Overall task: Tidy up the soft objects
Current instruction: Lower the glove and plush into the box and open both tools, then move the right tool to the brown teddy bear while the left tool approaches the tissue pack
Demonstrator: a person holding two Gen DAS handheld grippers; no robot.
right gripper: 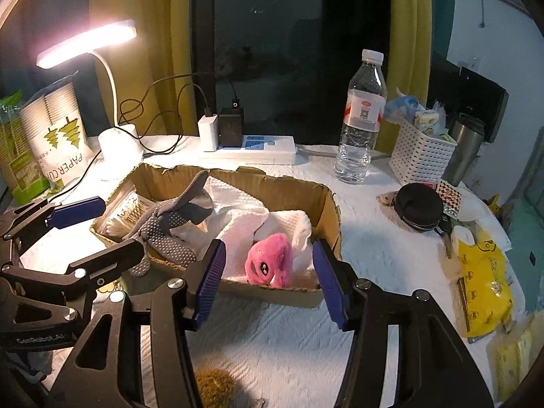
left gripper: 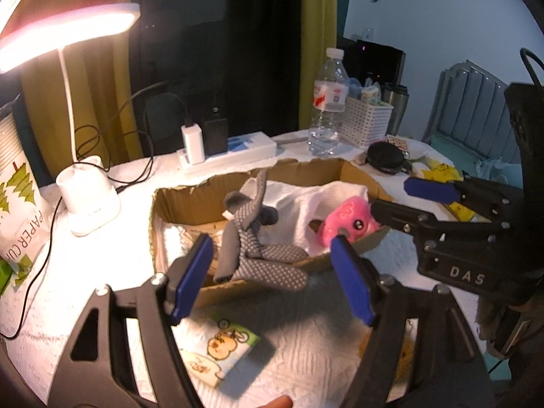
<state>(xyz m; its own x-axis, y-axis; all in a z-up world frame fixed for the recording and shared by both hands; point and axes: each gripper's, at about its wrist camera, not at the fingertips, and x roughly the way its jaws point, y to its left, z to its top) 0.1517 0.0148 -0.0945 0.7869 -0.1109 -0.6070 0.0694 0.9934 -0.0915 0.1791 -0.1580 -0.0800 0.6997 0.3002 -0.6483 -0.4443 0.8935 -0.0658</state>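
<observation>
A shallow cardboard box (right gripper: 331,217) sits in the middle of the table on a white cloth (right gripper: 289,346). Inside it, a pink plush toy (right gripper: 268,265) lies in the corner at about four o'clock, resting on a crumpled white towel (right gripper: 238,214). A grey dotted glove (left gripper: 258,255) is draped over the box's near wall at about eight o'clock, its fingers hanging outside the cardboard.

The left gripper (left gripper: 272,275) hovers just in front of the glove with its blue pads spread wide and nothing between them. The right gripper (right gripper: 268,282) is also spread wide and holding nothing, with the pink toy framed between its pads but not touched.

Behind the box, at twelve o'clock, lies a white power strip (right gripper: 251,149); a lit desk lamp (right gripper: 88,42) stands at ten o'clock and a water bottle (right gripper: 360,115) at two. A small cartoon-printed packet (left gripper: 221,346) lies on the cloth near the box at about seven o'clock.
</observation>
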